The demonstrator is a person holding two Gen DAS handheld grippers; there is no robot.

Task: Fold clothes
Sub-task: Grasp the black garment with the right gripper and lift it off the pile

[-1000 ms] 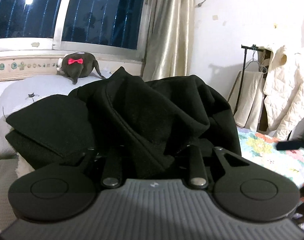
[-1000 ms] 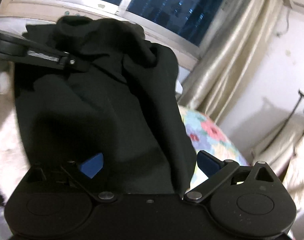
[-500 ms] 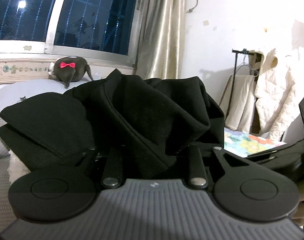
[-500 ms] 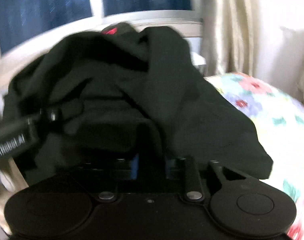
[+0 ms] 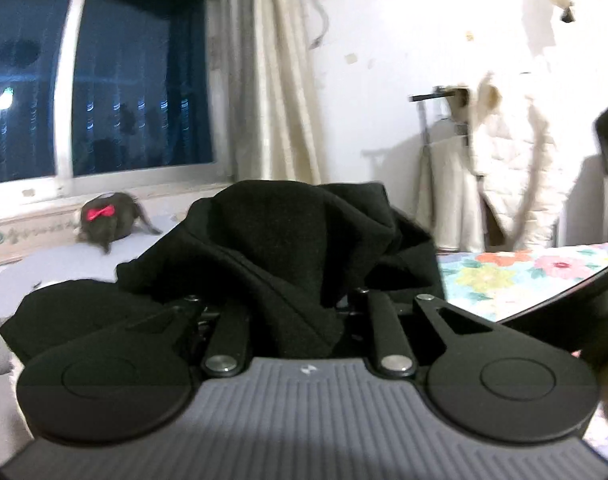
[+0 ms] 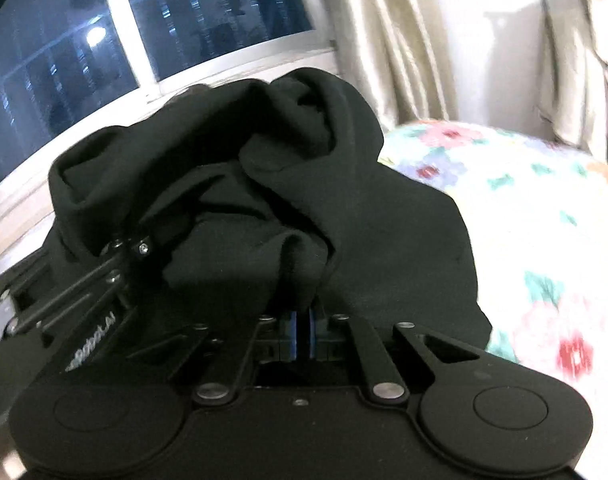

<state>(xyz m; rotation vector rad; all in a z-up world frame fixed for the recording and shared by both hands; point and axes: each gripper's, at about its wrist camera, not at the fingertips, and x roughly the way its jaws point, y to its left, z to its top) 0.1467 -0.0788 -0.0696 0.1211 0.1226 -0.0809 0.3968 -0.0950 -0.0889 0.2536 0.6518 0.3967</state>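
A black garment [image 5: 300,248] hangs bunched in thick folds in front of both cameras. My left gripper [image 5: 304,320] is shut on a fold of it, and the cloth hides the fingertips. In the right wrist view the same black garment [image 6: 264,184] rises in a heap, with my right gripper [image 6: 302,332] shut on a fold; its blue pads [image 6: 292,334] are pressed close together. The left gripper [image 6: 116,276] shows at the left of the right wrist view, also buried in the cloth. The right gripper's body [image 5: 563,312] edges into the left wrist view at right.
A floral bedspread [image 6: 535,216] covers the bed to the right. A grey plush toy with a red bow [image 5: 108,224] sits by the window sill. Cream curtains [image 5: 280,92] hang beside the dark window. A white padded coat [image 5: 507,160] hangs on a rack at the right wall.
My right gripper went from open to shut on the black garment. Both grippers have lifted and swung, so the window and wall sit differently; the left stays shut on the cloth.
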